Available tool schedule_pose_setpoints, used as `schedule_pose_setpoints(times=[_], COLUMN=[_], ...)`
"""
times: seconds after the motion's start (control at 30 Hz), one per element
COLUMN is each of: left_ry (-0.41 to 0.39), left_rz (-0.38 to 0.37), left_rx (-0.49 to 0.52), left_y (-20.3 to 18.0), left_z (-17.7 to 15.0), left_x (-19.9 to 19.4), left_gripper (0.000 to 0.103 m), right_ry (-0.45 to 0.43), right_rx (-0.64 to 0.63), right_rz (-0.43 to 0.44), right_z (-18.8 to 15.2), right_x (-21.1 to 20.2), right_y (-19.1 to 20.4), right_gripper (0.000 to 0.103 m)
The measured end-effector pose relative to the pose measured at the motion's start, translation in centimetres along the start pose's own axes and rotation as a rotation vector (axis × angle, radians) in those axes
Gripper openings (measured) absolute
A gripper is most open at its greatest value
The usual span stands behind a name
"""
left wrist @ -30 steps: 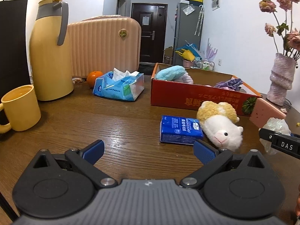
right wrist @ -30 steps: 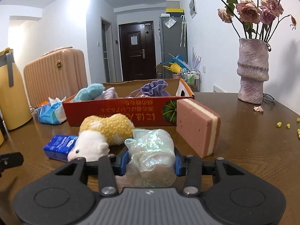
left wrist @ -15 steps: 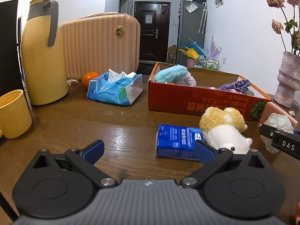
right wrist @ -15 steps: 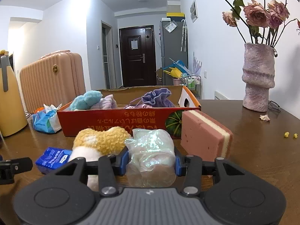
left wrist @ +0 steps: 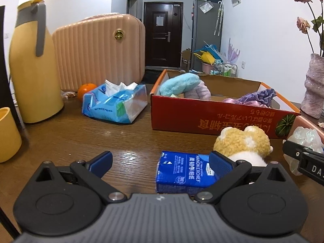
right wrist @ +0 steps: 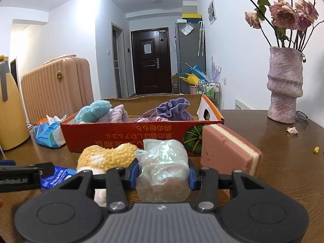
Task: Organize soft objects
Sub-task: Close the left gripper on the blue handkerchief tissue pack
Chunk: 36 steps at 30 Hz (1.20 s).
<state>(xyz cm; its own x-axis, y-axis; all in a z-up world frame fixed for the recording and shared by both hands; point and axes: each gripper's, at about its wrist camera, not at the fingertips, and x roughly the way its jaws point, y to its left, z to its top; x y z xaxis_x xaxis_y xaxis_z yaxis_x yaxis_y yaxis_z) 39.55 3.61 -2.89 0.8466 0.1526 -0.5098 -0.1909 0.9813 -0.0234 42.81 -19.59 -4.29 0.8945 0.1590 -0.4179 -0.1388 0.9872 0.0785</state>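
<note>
The right gripper [right wrist: 163, 177] is clamped on a shiny plastic-wrapped bundle [right wrist: 163, 170], low over the table [right wrist: 283, 162]. The left gripper [left wrist: 160, 160] stands wide apart around a blue handkerchief pack [left wrist: 185, 171]. Only the right view shows the pink sponge [right wrist: 228, 151] whole, by the red box [right wrist: 125, 137]; only the left shows the orange [left wrist: 86, 88].

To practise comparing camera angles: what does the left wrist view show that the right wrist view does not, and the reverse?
Only the left wrist view shows the yellow mug, the orange and the open left gripper.

Only the right wrist view shows the whole pink vase, its dried roses, and the right gripper shut on the shiny plastic bundle.

Both show the red box, plush hamster, blue handkerchief pack, tissue pack, suitcase and yellow flask.
</note>
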Motion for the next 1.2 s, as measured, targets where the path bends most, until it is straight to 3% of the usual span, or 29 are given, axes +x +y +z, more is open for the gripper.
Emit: schedule_pose_setpoints(times=[0.6, 1.13, 1.2], left_ry=[0.108, 0.187, 0.183], left_rz=[-0.089, -0.070, -0.073], left_rx=[0.056, 0.047, 0.047], left_y=[-1.3, -1.2, -1.2], left_z=[-0.4, -0.7, -0.7], left_x=[2.5, 4.1, 4.0], left_gripper=[0.103, 0.103, 0.098], right_ry=[0.023, 0.033, 0.035], right_rx=[0.040, 0.040, 0.039], right_rz=[-0.011, -0.006, -0.006], right_z=[0.0, -0.1, -0.1], right_x=[0.2, 0.3, 0.3], right_y=[-0.7, -0.7, -0.7], right_gripper=[0.045, 0.045, 0.045])
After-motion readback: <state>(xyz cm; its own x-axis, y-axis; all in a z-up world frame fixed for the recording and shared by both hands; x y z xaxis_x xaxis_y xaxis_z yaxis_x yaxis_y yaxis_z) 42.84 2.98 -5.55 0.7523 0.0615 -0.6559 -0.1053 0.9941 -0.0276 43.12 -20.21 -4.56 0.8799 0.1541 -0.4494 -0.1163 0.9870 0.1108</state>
